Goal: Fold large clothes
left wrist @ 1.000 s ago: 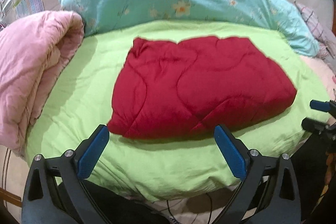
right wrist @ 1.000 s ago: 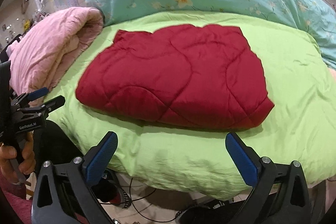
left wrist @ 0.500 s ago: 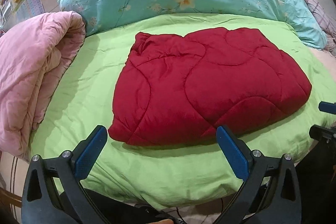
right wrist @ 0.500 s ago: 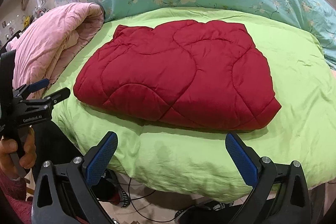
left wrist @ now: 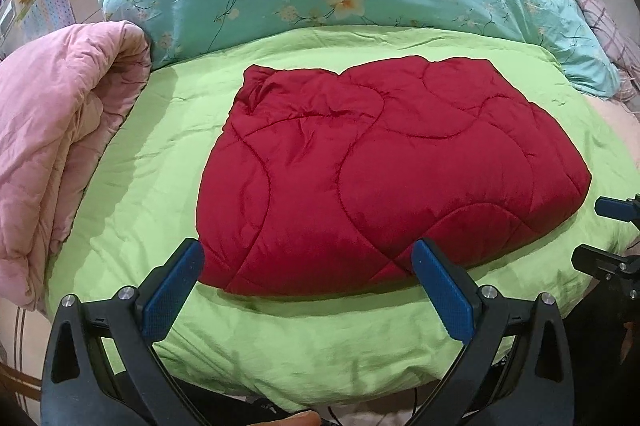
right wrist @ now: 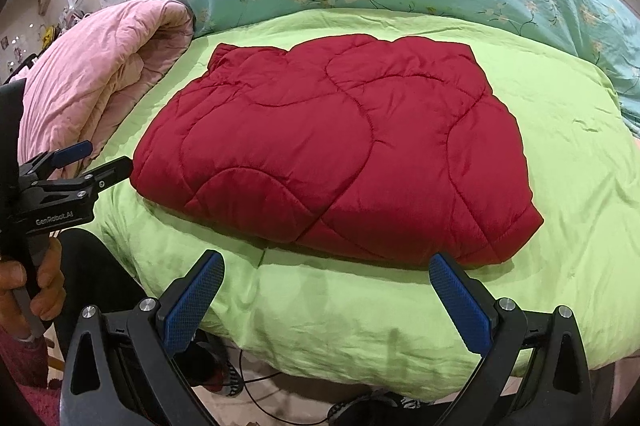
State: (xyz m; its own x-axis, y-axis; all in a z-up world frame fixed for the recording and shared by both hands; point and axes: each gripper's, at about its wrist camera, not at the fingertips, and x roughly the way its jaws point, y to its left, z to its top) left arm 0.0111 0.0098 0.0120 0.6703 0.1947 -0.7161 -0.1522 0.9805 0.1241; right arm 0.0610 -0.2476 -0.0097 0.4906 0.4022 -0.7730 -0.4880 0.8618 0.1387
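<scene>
Red quilted garment (left wrist: 384, 182) lies folded flat on the green bed (left wrist: 320, 346). Left tool (left wrist: 308, 280) and right tool (right wrist: 326, 292) both gape wide, empty, just short of its near edge. Best bet: pinch both near corners together, lift evenly.

One bit of lettering here: "GenRobot.AI" in pale print along the black body of the left gripper (right wrist: 94, 162), seen from the right wrist view. Nothing else is legible.
</scene>
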